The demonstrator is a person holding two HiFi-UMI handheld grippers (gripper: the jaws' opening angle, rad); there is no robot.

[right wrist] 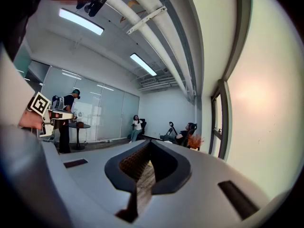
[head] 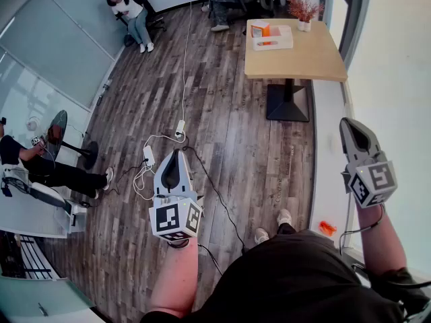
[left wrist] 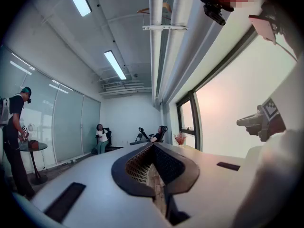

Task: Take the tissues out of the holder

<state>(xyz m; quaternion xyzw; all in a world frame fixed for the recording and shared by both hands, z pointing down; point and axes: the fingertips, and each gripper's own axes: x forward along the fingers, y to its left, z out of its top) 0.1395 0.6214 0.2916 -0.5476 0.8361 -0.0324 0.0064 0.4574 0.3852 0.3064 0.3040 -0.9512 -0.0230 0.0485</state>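
Holding the left gripper [head: 176,152] level at 7 o'clock of the head view, with jaws pressed together on nothing. Carrying the right gripper [head: 345,122] the same way at 4 o'clock, with jaws closed and empty, each gripper's own view showing the tips meeting with nothing between them. Resting both at the waist, by the look of it, because nothing to grasp is within reach.

Standing on the wood floor [head: 229,133], with a white cable [head: 183,66] and power strip [head: 149,155] trailing across the boards ahead.

Facing, well apart at 1 o'clock, the desk [head: 296,62] by the window, bearing the white holder [head: 273,41] just beside an orange box [head: 260,28] and a potted plant [head: 303,9]. Showing the tissues too small to make out.

Probably needing a walk to the desk before any grasp.
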